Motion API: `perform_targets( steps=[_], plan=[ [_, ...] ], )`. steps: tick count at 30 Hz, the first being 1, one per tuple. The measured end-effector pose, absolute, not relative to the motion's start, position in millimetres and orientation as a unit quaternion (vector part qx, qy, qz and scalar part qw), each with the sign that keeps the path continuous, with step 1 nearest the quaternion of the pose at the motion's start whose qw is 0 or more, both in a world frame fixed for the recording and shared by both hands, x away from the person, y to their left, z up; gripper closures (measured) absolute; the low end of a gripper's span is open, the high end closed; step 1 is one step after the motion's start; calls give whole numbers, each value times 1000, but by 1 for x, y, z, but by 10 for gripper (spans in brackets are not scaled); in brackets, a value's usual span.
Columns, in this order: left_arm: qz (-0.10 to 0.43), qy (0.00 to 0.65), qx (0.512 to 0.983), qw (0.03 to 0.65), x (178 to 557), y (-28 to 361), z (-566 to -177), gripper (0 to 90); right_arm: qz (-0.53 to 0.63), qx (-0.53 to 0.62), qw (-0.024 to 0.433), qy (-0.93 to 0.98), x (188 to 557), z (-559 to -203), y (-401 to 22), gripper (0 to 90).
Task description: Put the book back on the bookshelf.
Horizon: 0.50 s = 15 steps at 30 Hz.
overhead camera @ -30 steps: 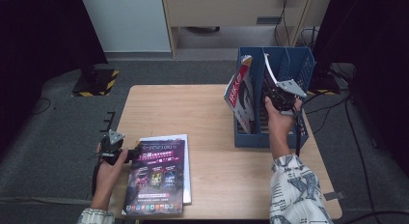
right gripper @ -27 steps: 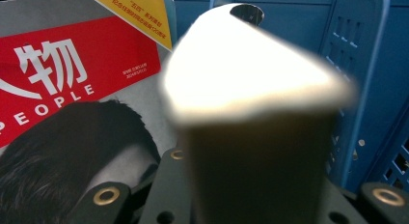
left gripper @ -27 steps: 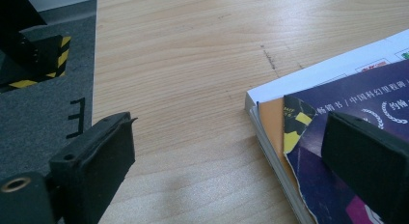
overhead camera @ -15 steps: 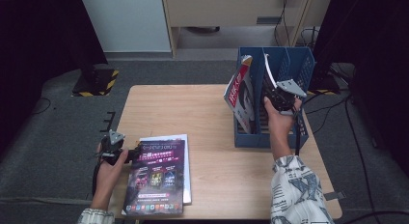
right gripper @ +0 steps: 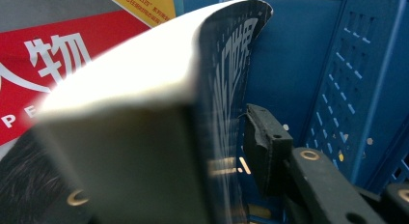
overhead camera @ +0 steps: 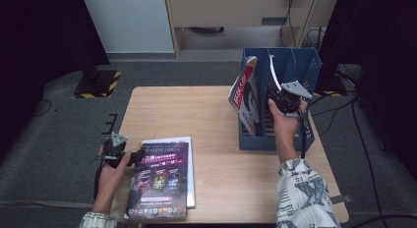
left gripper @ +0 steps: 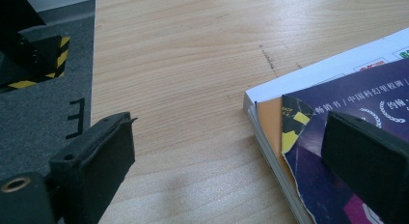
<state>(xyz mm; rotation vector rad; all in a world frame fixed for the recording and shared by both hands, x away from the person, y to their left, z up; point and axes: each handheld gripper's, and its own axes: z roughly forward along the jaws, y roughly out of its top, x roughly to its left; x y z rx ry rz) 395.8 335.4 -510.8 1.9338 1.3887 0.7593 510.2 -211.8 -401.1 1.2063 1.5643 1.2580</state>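
At the left of the bench [overhead camera: 211, 115] the left gripper [overhead camera: 129, 157] rests with its jaws standing wide apart, one over bare wood and the other over the corner of the purple magazine [overhead camera: 160, 179], which lies flat on a white booklet [left gripper: 318, 72] with its long axis running away from the person. At the right, the right gripper [overhead camera: 280, 101] has just been opening its jaws around the dark magazine [right gripper: 226, 89], which stands upright between them inside the blue file rack [overhead camera: 302, 66], beside a red-covered one [overhead camera: 242, 93]; the pad looks just clear of it
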Motion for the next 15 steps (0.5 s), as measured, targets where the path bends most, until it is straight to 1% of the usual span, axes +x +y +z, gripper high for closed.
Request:
perform_targets(
  steps=[8,15],
  plan=[
    [288,527,734,316,396,335,-511,45,496,474,387,616,510,-402,-212,630],
    [288,527,734,316,396,335,-511,45,500,472,382,617,509,-402,-212,571]
  ],
)
